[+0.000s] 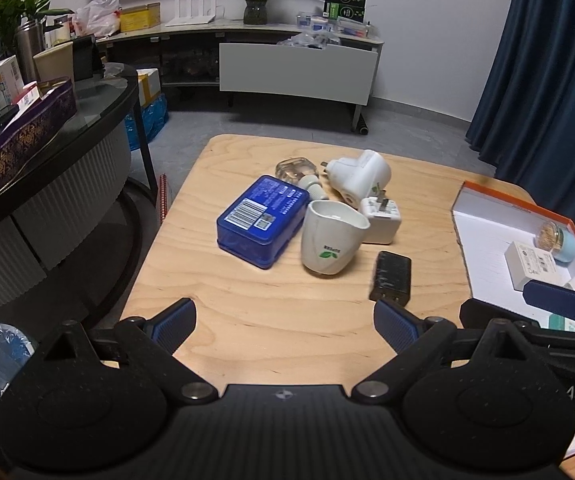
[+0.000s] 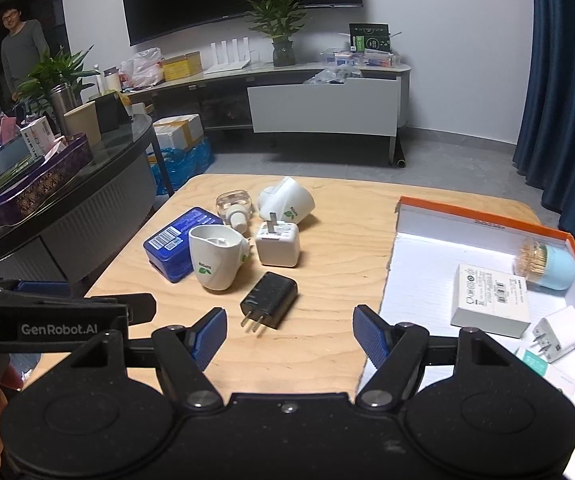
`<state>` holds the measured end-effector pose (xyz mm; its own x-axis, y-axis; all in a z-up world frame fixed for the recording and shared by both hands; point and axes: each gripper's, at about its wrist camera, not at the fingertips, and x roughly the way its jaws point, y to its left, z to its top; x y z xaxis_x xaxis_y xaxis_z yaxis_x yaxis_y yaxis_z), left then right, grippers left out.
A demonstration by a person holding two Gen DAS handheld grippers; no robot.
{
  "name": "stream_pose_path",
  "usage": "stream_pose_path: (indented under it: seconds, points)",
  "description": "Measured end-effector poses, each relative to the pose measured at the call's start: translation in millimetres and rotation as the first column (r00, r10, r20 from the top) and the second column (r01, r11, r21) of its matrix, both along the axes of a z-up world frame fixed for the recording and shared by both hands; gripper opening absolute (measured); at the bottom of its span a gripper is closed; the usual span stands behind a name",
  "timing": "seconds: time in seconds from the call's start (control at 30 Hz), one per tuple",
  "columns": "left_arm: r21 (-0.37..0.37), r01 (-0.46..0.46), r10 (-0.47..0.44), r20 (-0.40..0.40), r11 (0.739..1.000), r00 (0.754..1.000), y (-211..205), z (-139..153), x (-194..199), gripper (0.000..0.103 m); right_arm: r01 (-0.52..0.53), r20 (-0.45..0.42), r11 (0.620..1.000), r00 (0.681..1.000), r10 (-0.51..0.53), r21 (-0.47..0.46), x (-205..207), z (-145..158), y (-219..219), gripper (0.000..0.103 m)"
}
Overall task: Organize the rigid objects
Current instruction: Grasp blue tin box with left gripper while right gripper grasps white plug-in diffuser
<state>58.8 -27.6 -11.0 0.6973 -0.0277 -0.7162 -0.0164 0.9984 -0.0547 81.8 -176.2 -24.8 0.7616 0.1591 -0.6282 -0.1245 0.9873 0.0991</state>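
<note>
On the wooden table [image 1: 271, 320] lie a blue tin [image 1: 262, 221] [image 2: 175, 249], a white cup-shaped device [image 1: 333, 238] [image 2: 217, 256], a white plug adapter [image 1: 381, 220] [image 2: 278, 245], a white plug-in device [image 1: 361, 176] [image 2: 287, 200], a clear bottle [image 1: 297, 172] [image 2: 234, 207] and a black charger [image 1: 392, 276] [image 2: 269, 300]. An orange-rimmed white box [image 1: 483, 220] [image 2: 415, 264] at the right holds a toothpick jar [image 2: 545, 264], a white carton [image 2: 491, 300] and a white charger [image 2: 559, 330]. My left gripper [image 1: 285, 324] is open and empty. My right gripper [image 2: 289, 338] is open and empty, just short of the black charger.
A dark glass-topped table [image 1: 99, 92] with boxes and a purple tin stands to the left. A TV cabinet [image 1: 295, 68] and plants line the far wall. A blue curtain [image 1: 547, 60] hangs at the right. A person [image 2: 19, 48] stands far left.
</note>
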Motion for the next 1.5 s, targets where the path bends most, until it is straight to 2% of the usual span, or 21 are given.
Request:
stream_pose_path:
  seconds: [0.27, 0.53, 0.73, 0.93, 1.1, 1.2, 1.23, 1.3, 1.33, 1.43, 1.5]
  points:
    - [0.000, -0.001, 0.001, 0.014, 1.000, 1.000, 13, -2, 11, 0.098, -0.018, -0.003, 1.000, 1.000, 0.018, 0.012, 10, -2, 10, 0.083]
    - [0.068, -0.027, 0.026, 0.012, 0.997, 1.000, 36, -14, 49, 0.098, -0.020, -0.024, 1.000, 1.000, 0.020, 0.016, 14, -10, 7, 0.083]
    - [0.116, 0.057, -0.058, 0.002, 0.992, 0.998, 40, -29, 80, 0.098, -0.017, -0.037, 1.000, 0.999, 0.017, 0.023, 20, -16, 3, 0.083]
    - [0.157, 0.156, -0.157, -0.009, 0.975, 0.988, 34, -46, 108, 0.098, -0.018, -0.049, 0.999, 0.999, 0.020, 0.035, 26, -22, 1, 0.083]
    - [0.120, 0.208, -0.210, 0.010, 0.971, 0.978, 32, -54, 121, 0.097, -0.027, -0.053, 0.999, 0.998, 0.029, 0.035, 31, -26, 1, 0.083]
    - [0.096, 0.261, -0.264, 0.022, 0.961, 0.964, 24, -58, 124, 0.092, -0.028, -0.057, 0.999, 0.998, 0.030, 0.041, 34, -28, 1, 0.083]
    - [0.083, 0.269, -0.272, 0.015, 0.959, 0.962, 22, -60, 126, 0.082, -0.030, -0.058, 0.999, 0.998, 0.032, 0.040, 34, -29, 2, 0.083]
    - [0.089, 0.266, -0.269, 0.035, 0.960, 0.962, 19, -62, 126, 0.072, -0.038, -0.061, 0.999, 0.997, 0.041, 0.038, 36, -31, 3, 0.083]
    - [0.085, 0.258, -0.262, 0.041, 0.962, 0.964, 19, -61, 125, 0.063, -0.042, -0.062, 0.998, 0.997, 0.044, 0.037, 37, -31, 5, 0.083]
    - [0.063, 0.243, -0.245, 0.035, 0.968, 0.969, 21, -58, 124, 0.062, -0.056, -0.061, 0.998, 0.996, 0.058, 0.037, 42, -33, 8, 0.083]
    - [0.077, 0.222, -0.225, 0.037, 0.972, 0.974, 22, -53, 120, 0.062, -0.062, -0.064, 0.997, 0.996, 0.065, 0.045, 49, -35, 12, 0.083]
